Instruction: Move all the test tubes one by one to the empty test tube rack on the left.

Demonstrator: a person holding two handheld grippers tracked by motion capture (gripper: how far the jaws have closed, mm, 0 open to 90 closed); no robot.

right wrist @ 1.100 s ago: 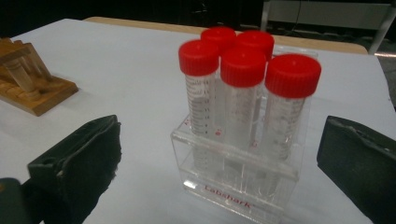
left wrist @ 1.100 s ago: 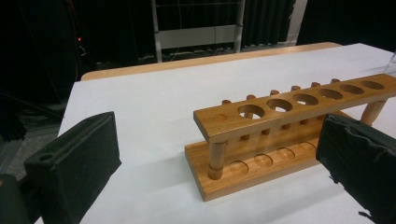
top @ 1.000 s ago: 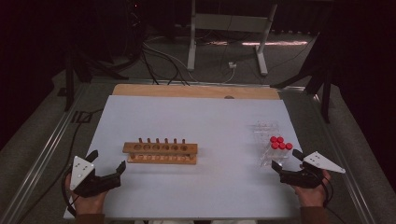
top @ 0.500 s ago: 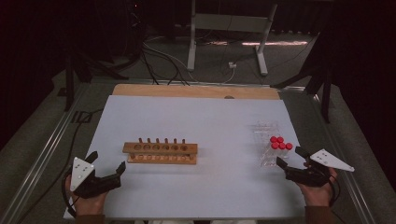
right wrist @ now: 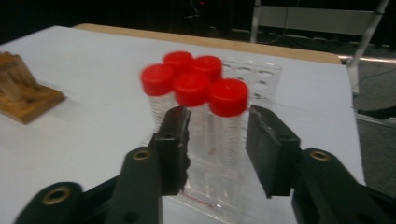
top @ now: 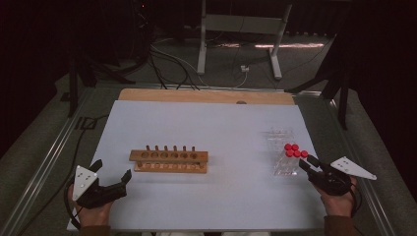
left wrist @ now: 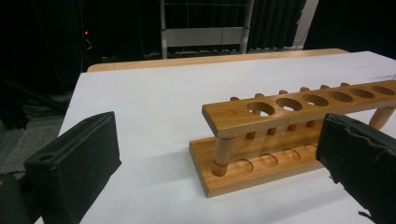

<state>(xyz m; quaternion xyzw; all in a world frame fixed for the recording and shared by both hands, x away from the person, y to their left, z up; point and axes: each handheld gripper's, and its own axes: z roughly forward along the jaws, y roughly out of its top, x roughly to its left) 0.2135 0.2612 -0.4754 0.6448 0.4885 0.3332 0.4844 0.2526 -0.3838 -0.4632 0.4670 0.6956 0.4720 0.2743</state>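
Right gripper [right wrist: 217,140] jaws have just been closing around a red-capped tube [right wrist: 228,122] in the clear rack [top: 284,167] at the bench's right, contact unconfirmed. Left gripper [top: 112,179] is held open beside the wooden rack [top: 168,161], presumably for steadying.

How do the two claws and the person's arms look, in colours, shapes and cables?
Both the left claw and the right claw are black, each with two blocky black padded jaws. A pale grey three-cornered plate with small dark dots sits on top of each. Brass-coloured rivets show on the right claw's links. A dark cable trails from each. Brownish sleeves cover the wrists.
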